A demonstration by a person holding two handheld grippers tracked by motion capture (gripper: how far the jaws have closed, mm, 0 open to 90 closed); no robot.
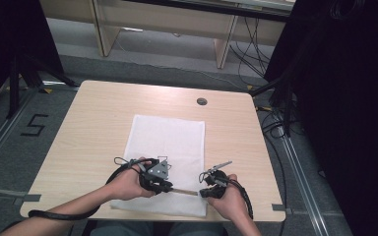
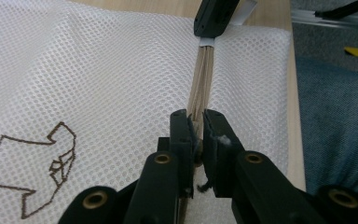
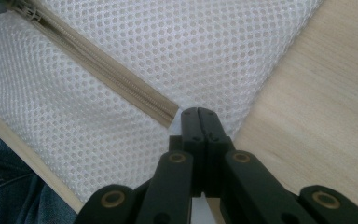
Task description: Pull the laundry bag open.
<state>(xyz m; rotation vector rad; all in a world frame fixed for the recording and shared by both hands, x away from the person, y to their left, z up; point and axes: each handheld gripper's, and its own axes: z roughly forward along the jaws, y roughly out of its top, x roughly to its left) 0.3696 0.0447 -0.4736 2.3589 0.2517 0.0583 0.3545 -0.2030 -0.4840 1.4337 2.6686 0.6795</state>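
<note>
A white mesh bag [image 1: 167, 137] lies flat on the wooden table [image 1: 93, 123]. Its beige zipper [image 1: 184, 191] runs along the near edge. My left gripper [image 1: 170, 188] is shut on the zipper [image 2: 203, 79], whose tape passes between the closed jaws of the left gripper [image 2: 195, 123]. My right gripper [image 1: 202, 191] is a short way to the right, at the zipper's other end. In the right gripper view the right gripper [image 3: 199, 114] is shut on the mesh bag's [image 3: 168, 42] edge, just where the zipper [image 3: 98, 60] ends. The right gripper [image 2: 214, 18] also faces my left gripper along the zipper.
A brown stitched figure [image 2: 37, 163] marks the bag. The table has a round cable hole [image 1: 202, 101] at the back. Its front edge lies just behind both hands, with the person's blue trousers [image 2: 335, 121] below. Bare wood [image 3: 317, 107] lies right of the bag.
</note>
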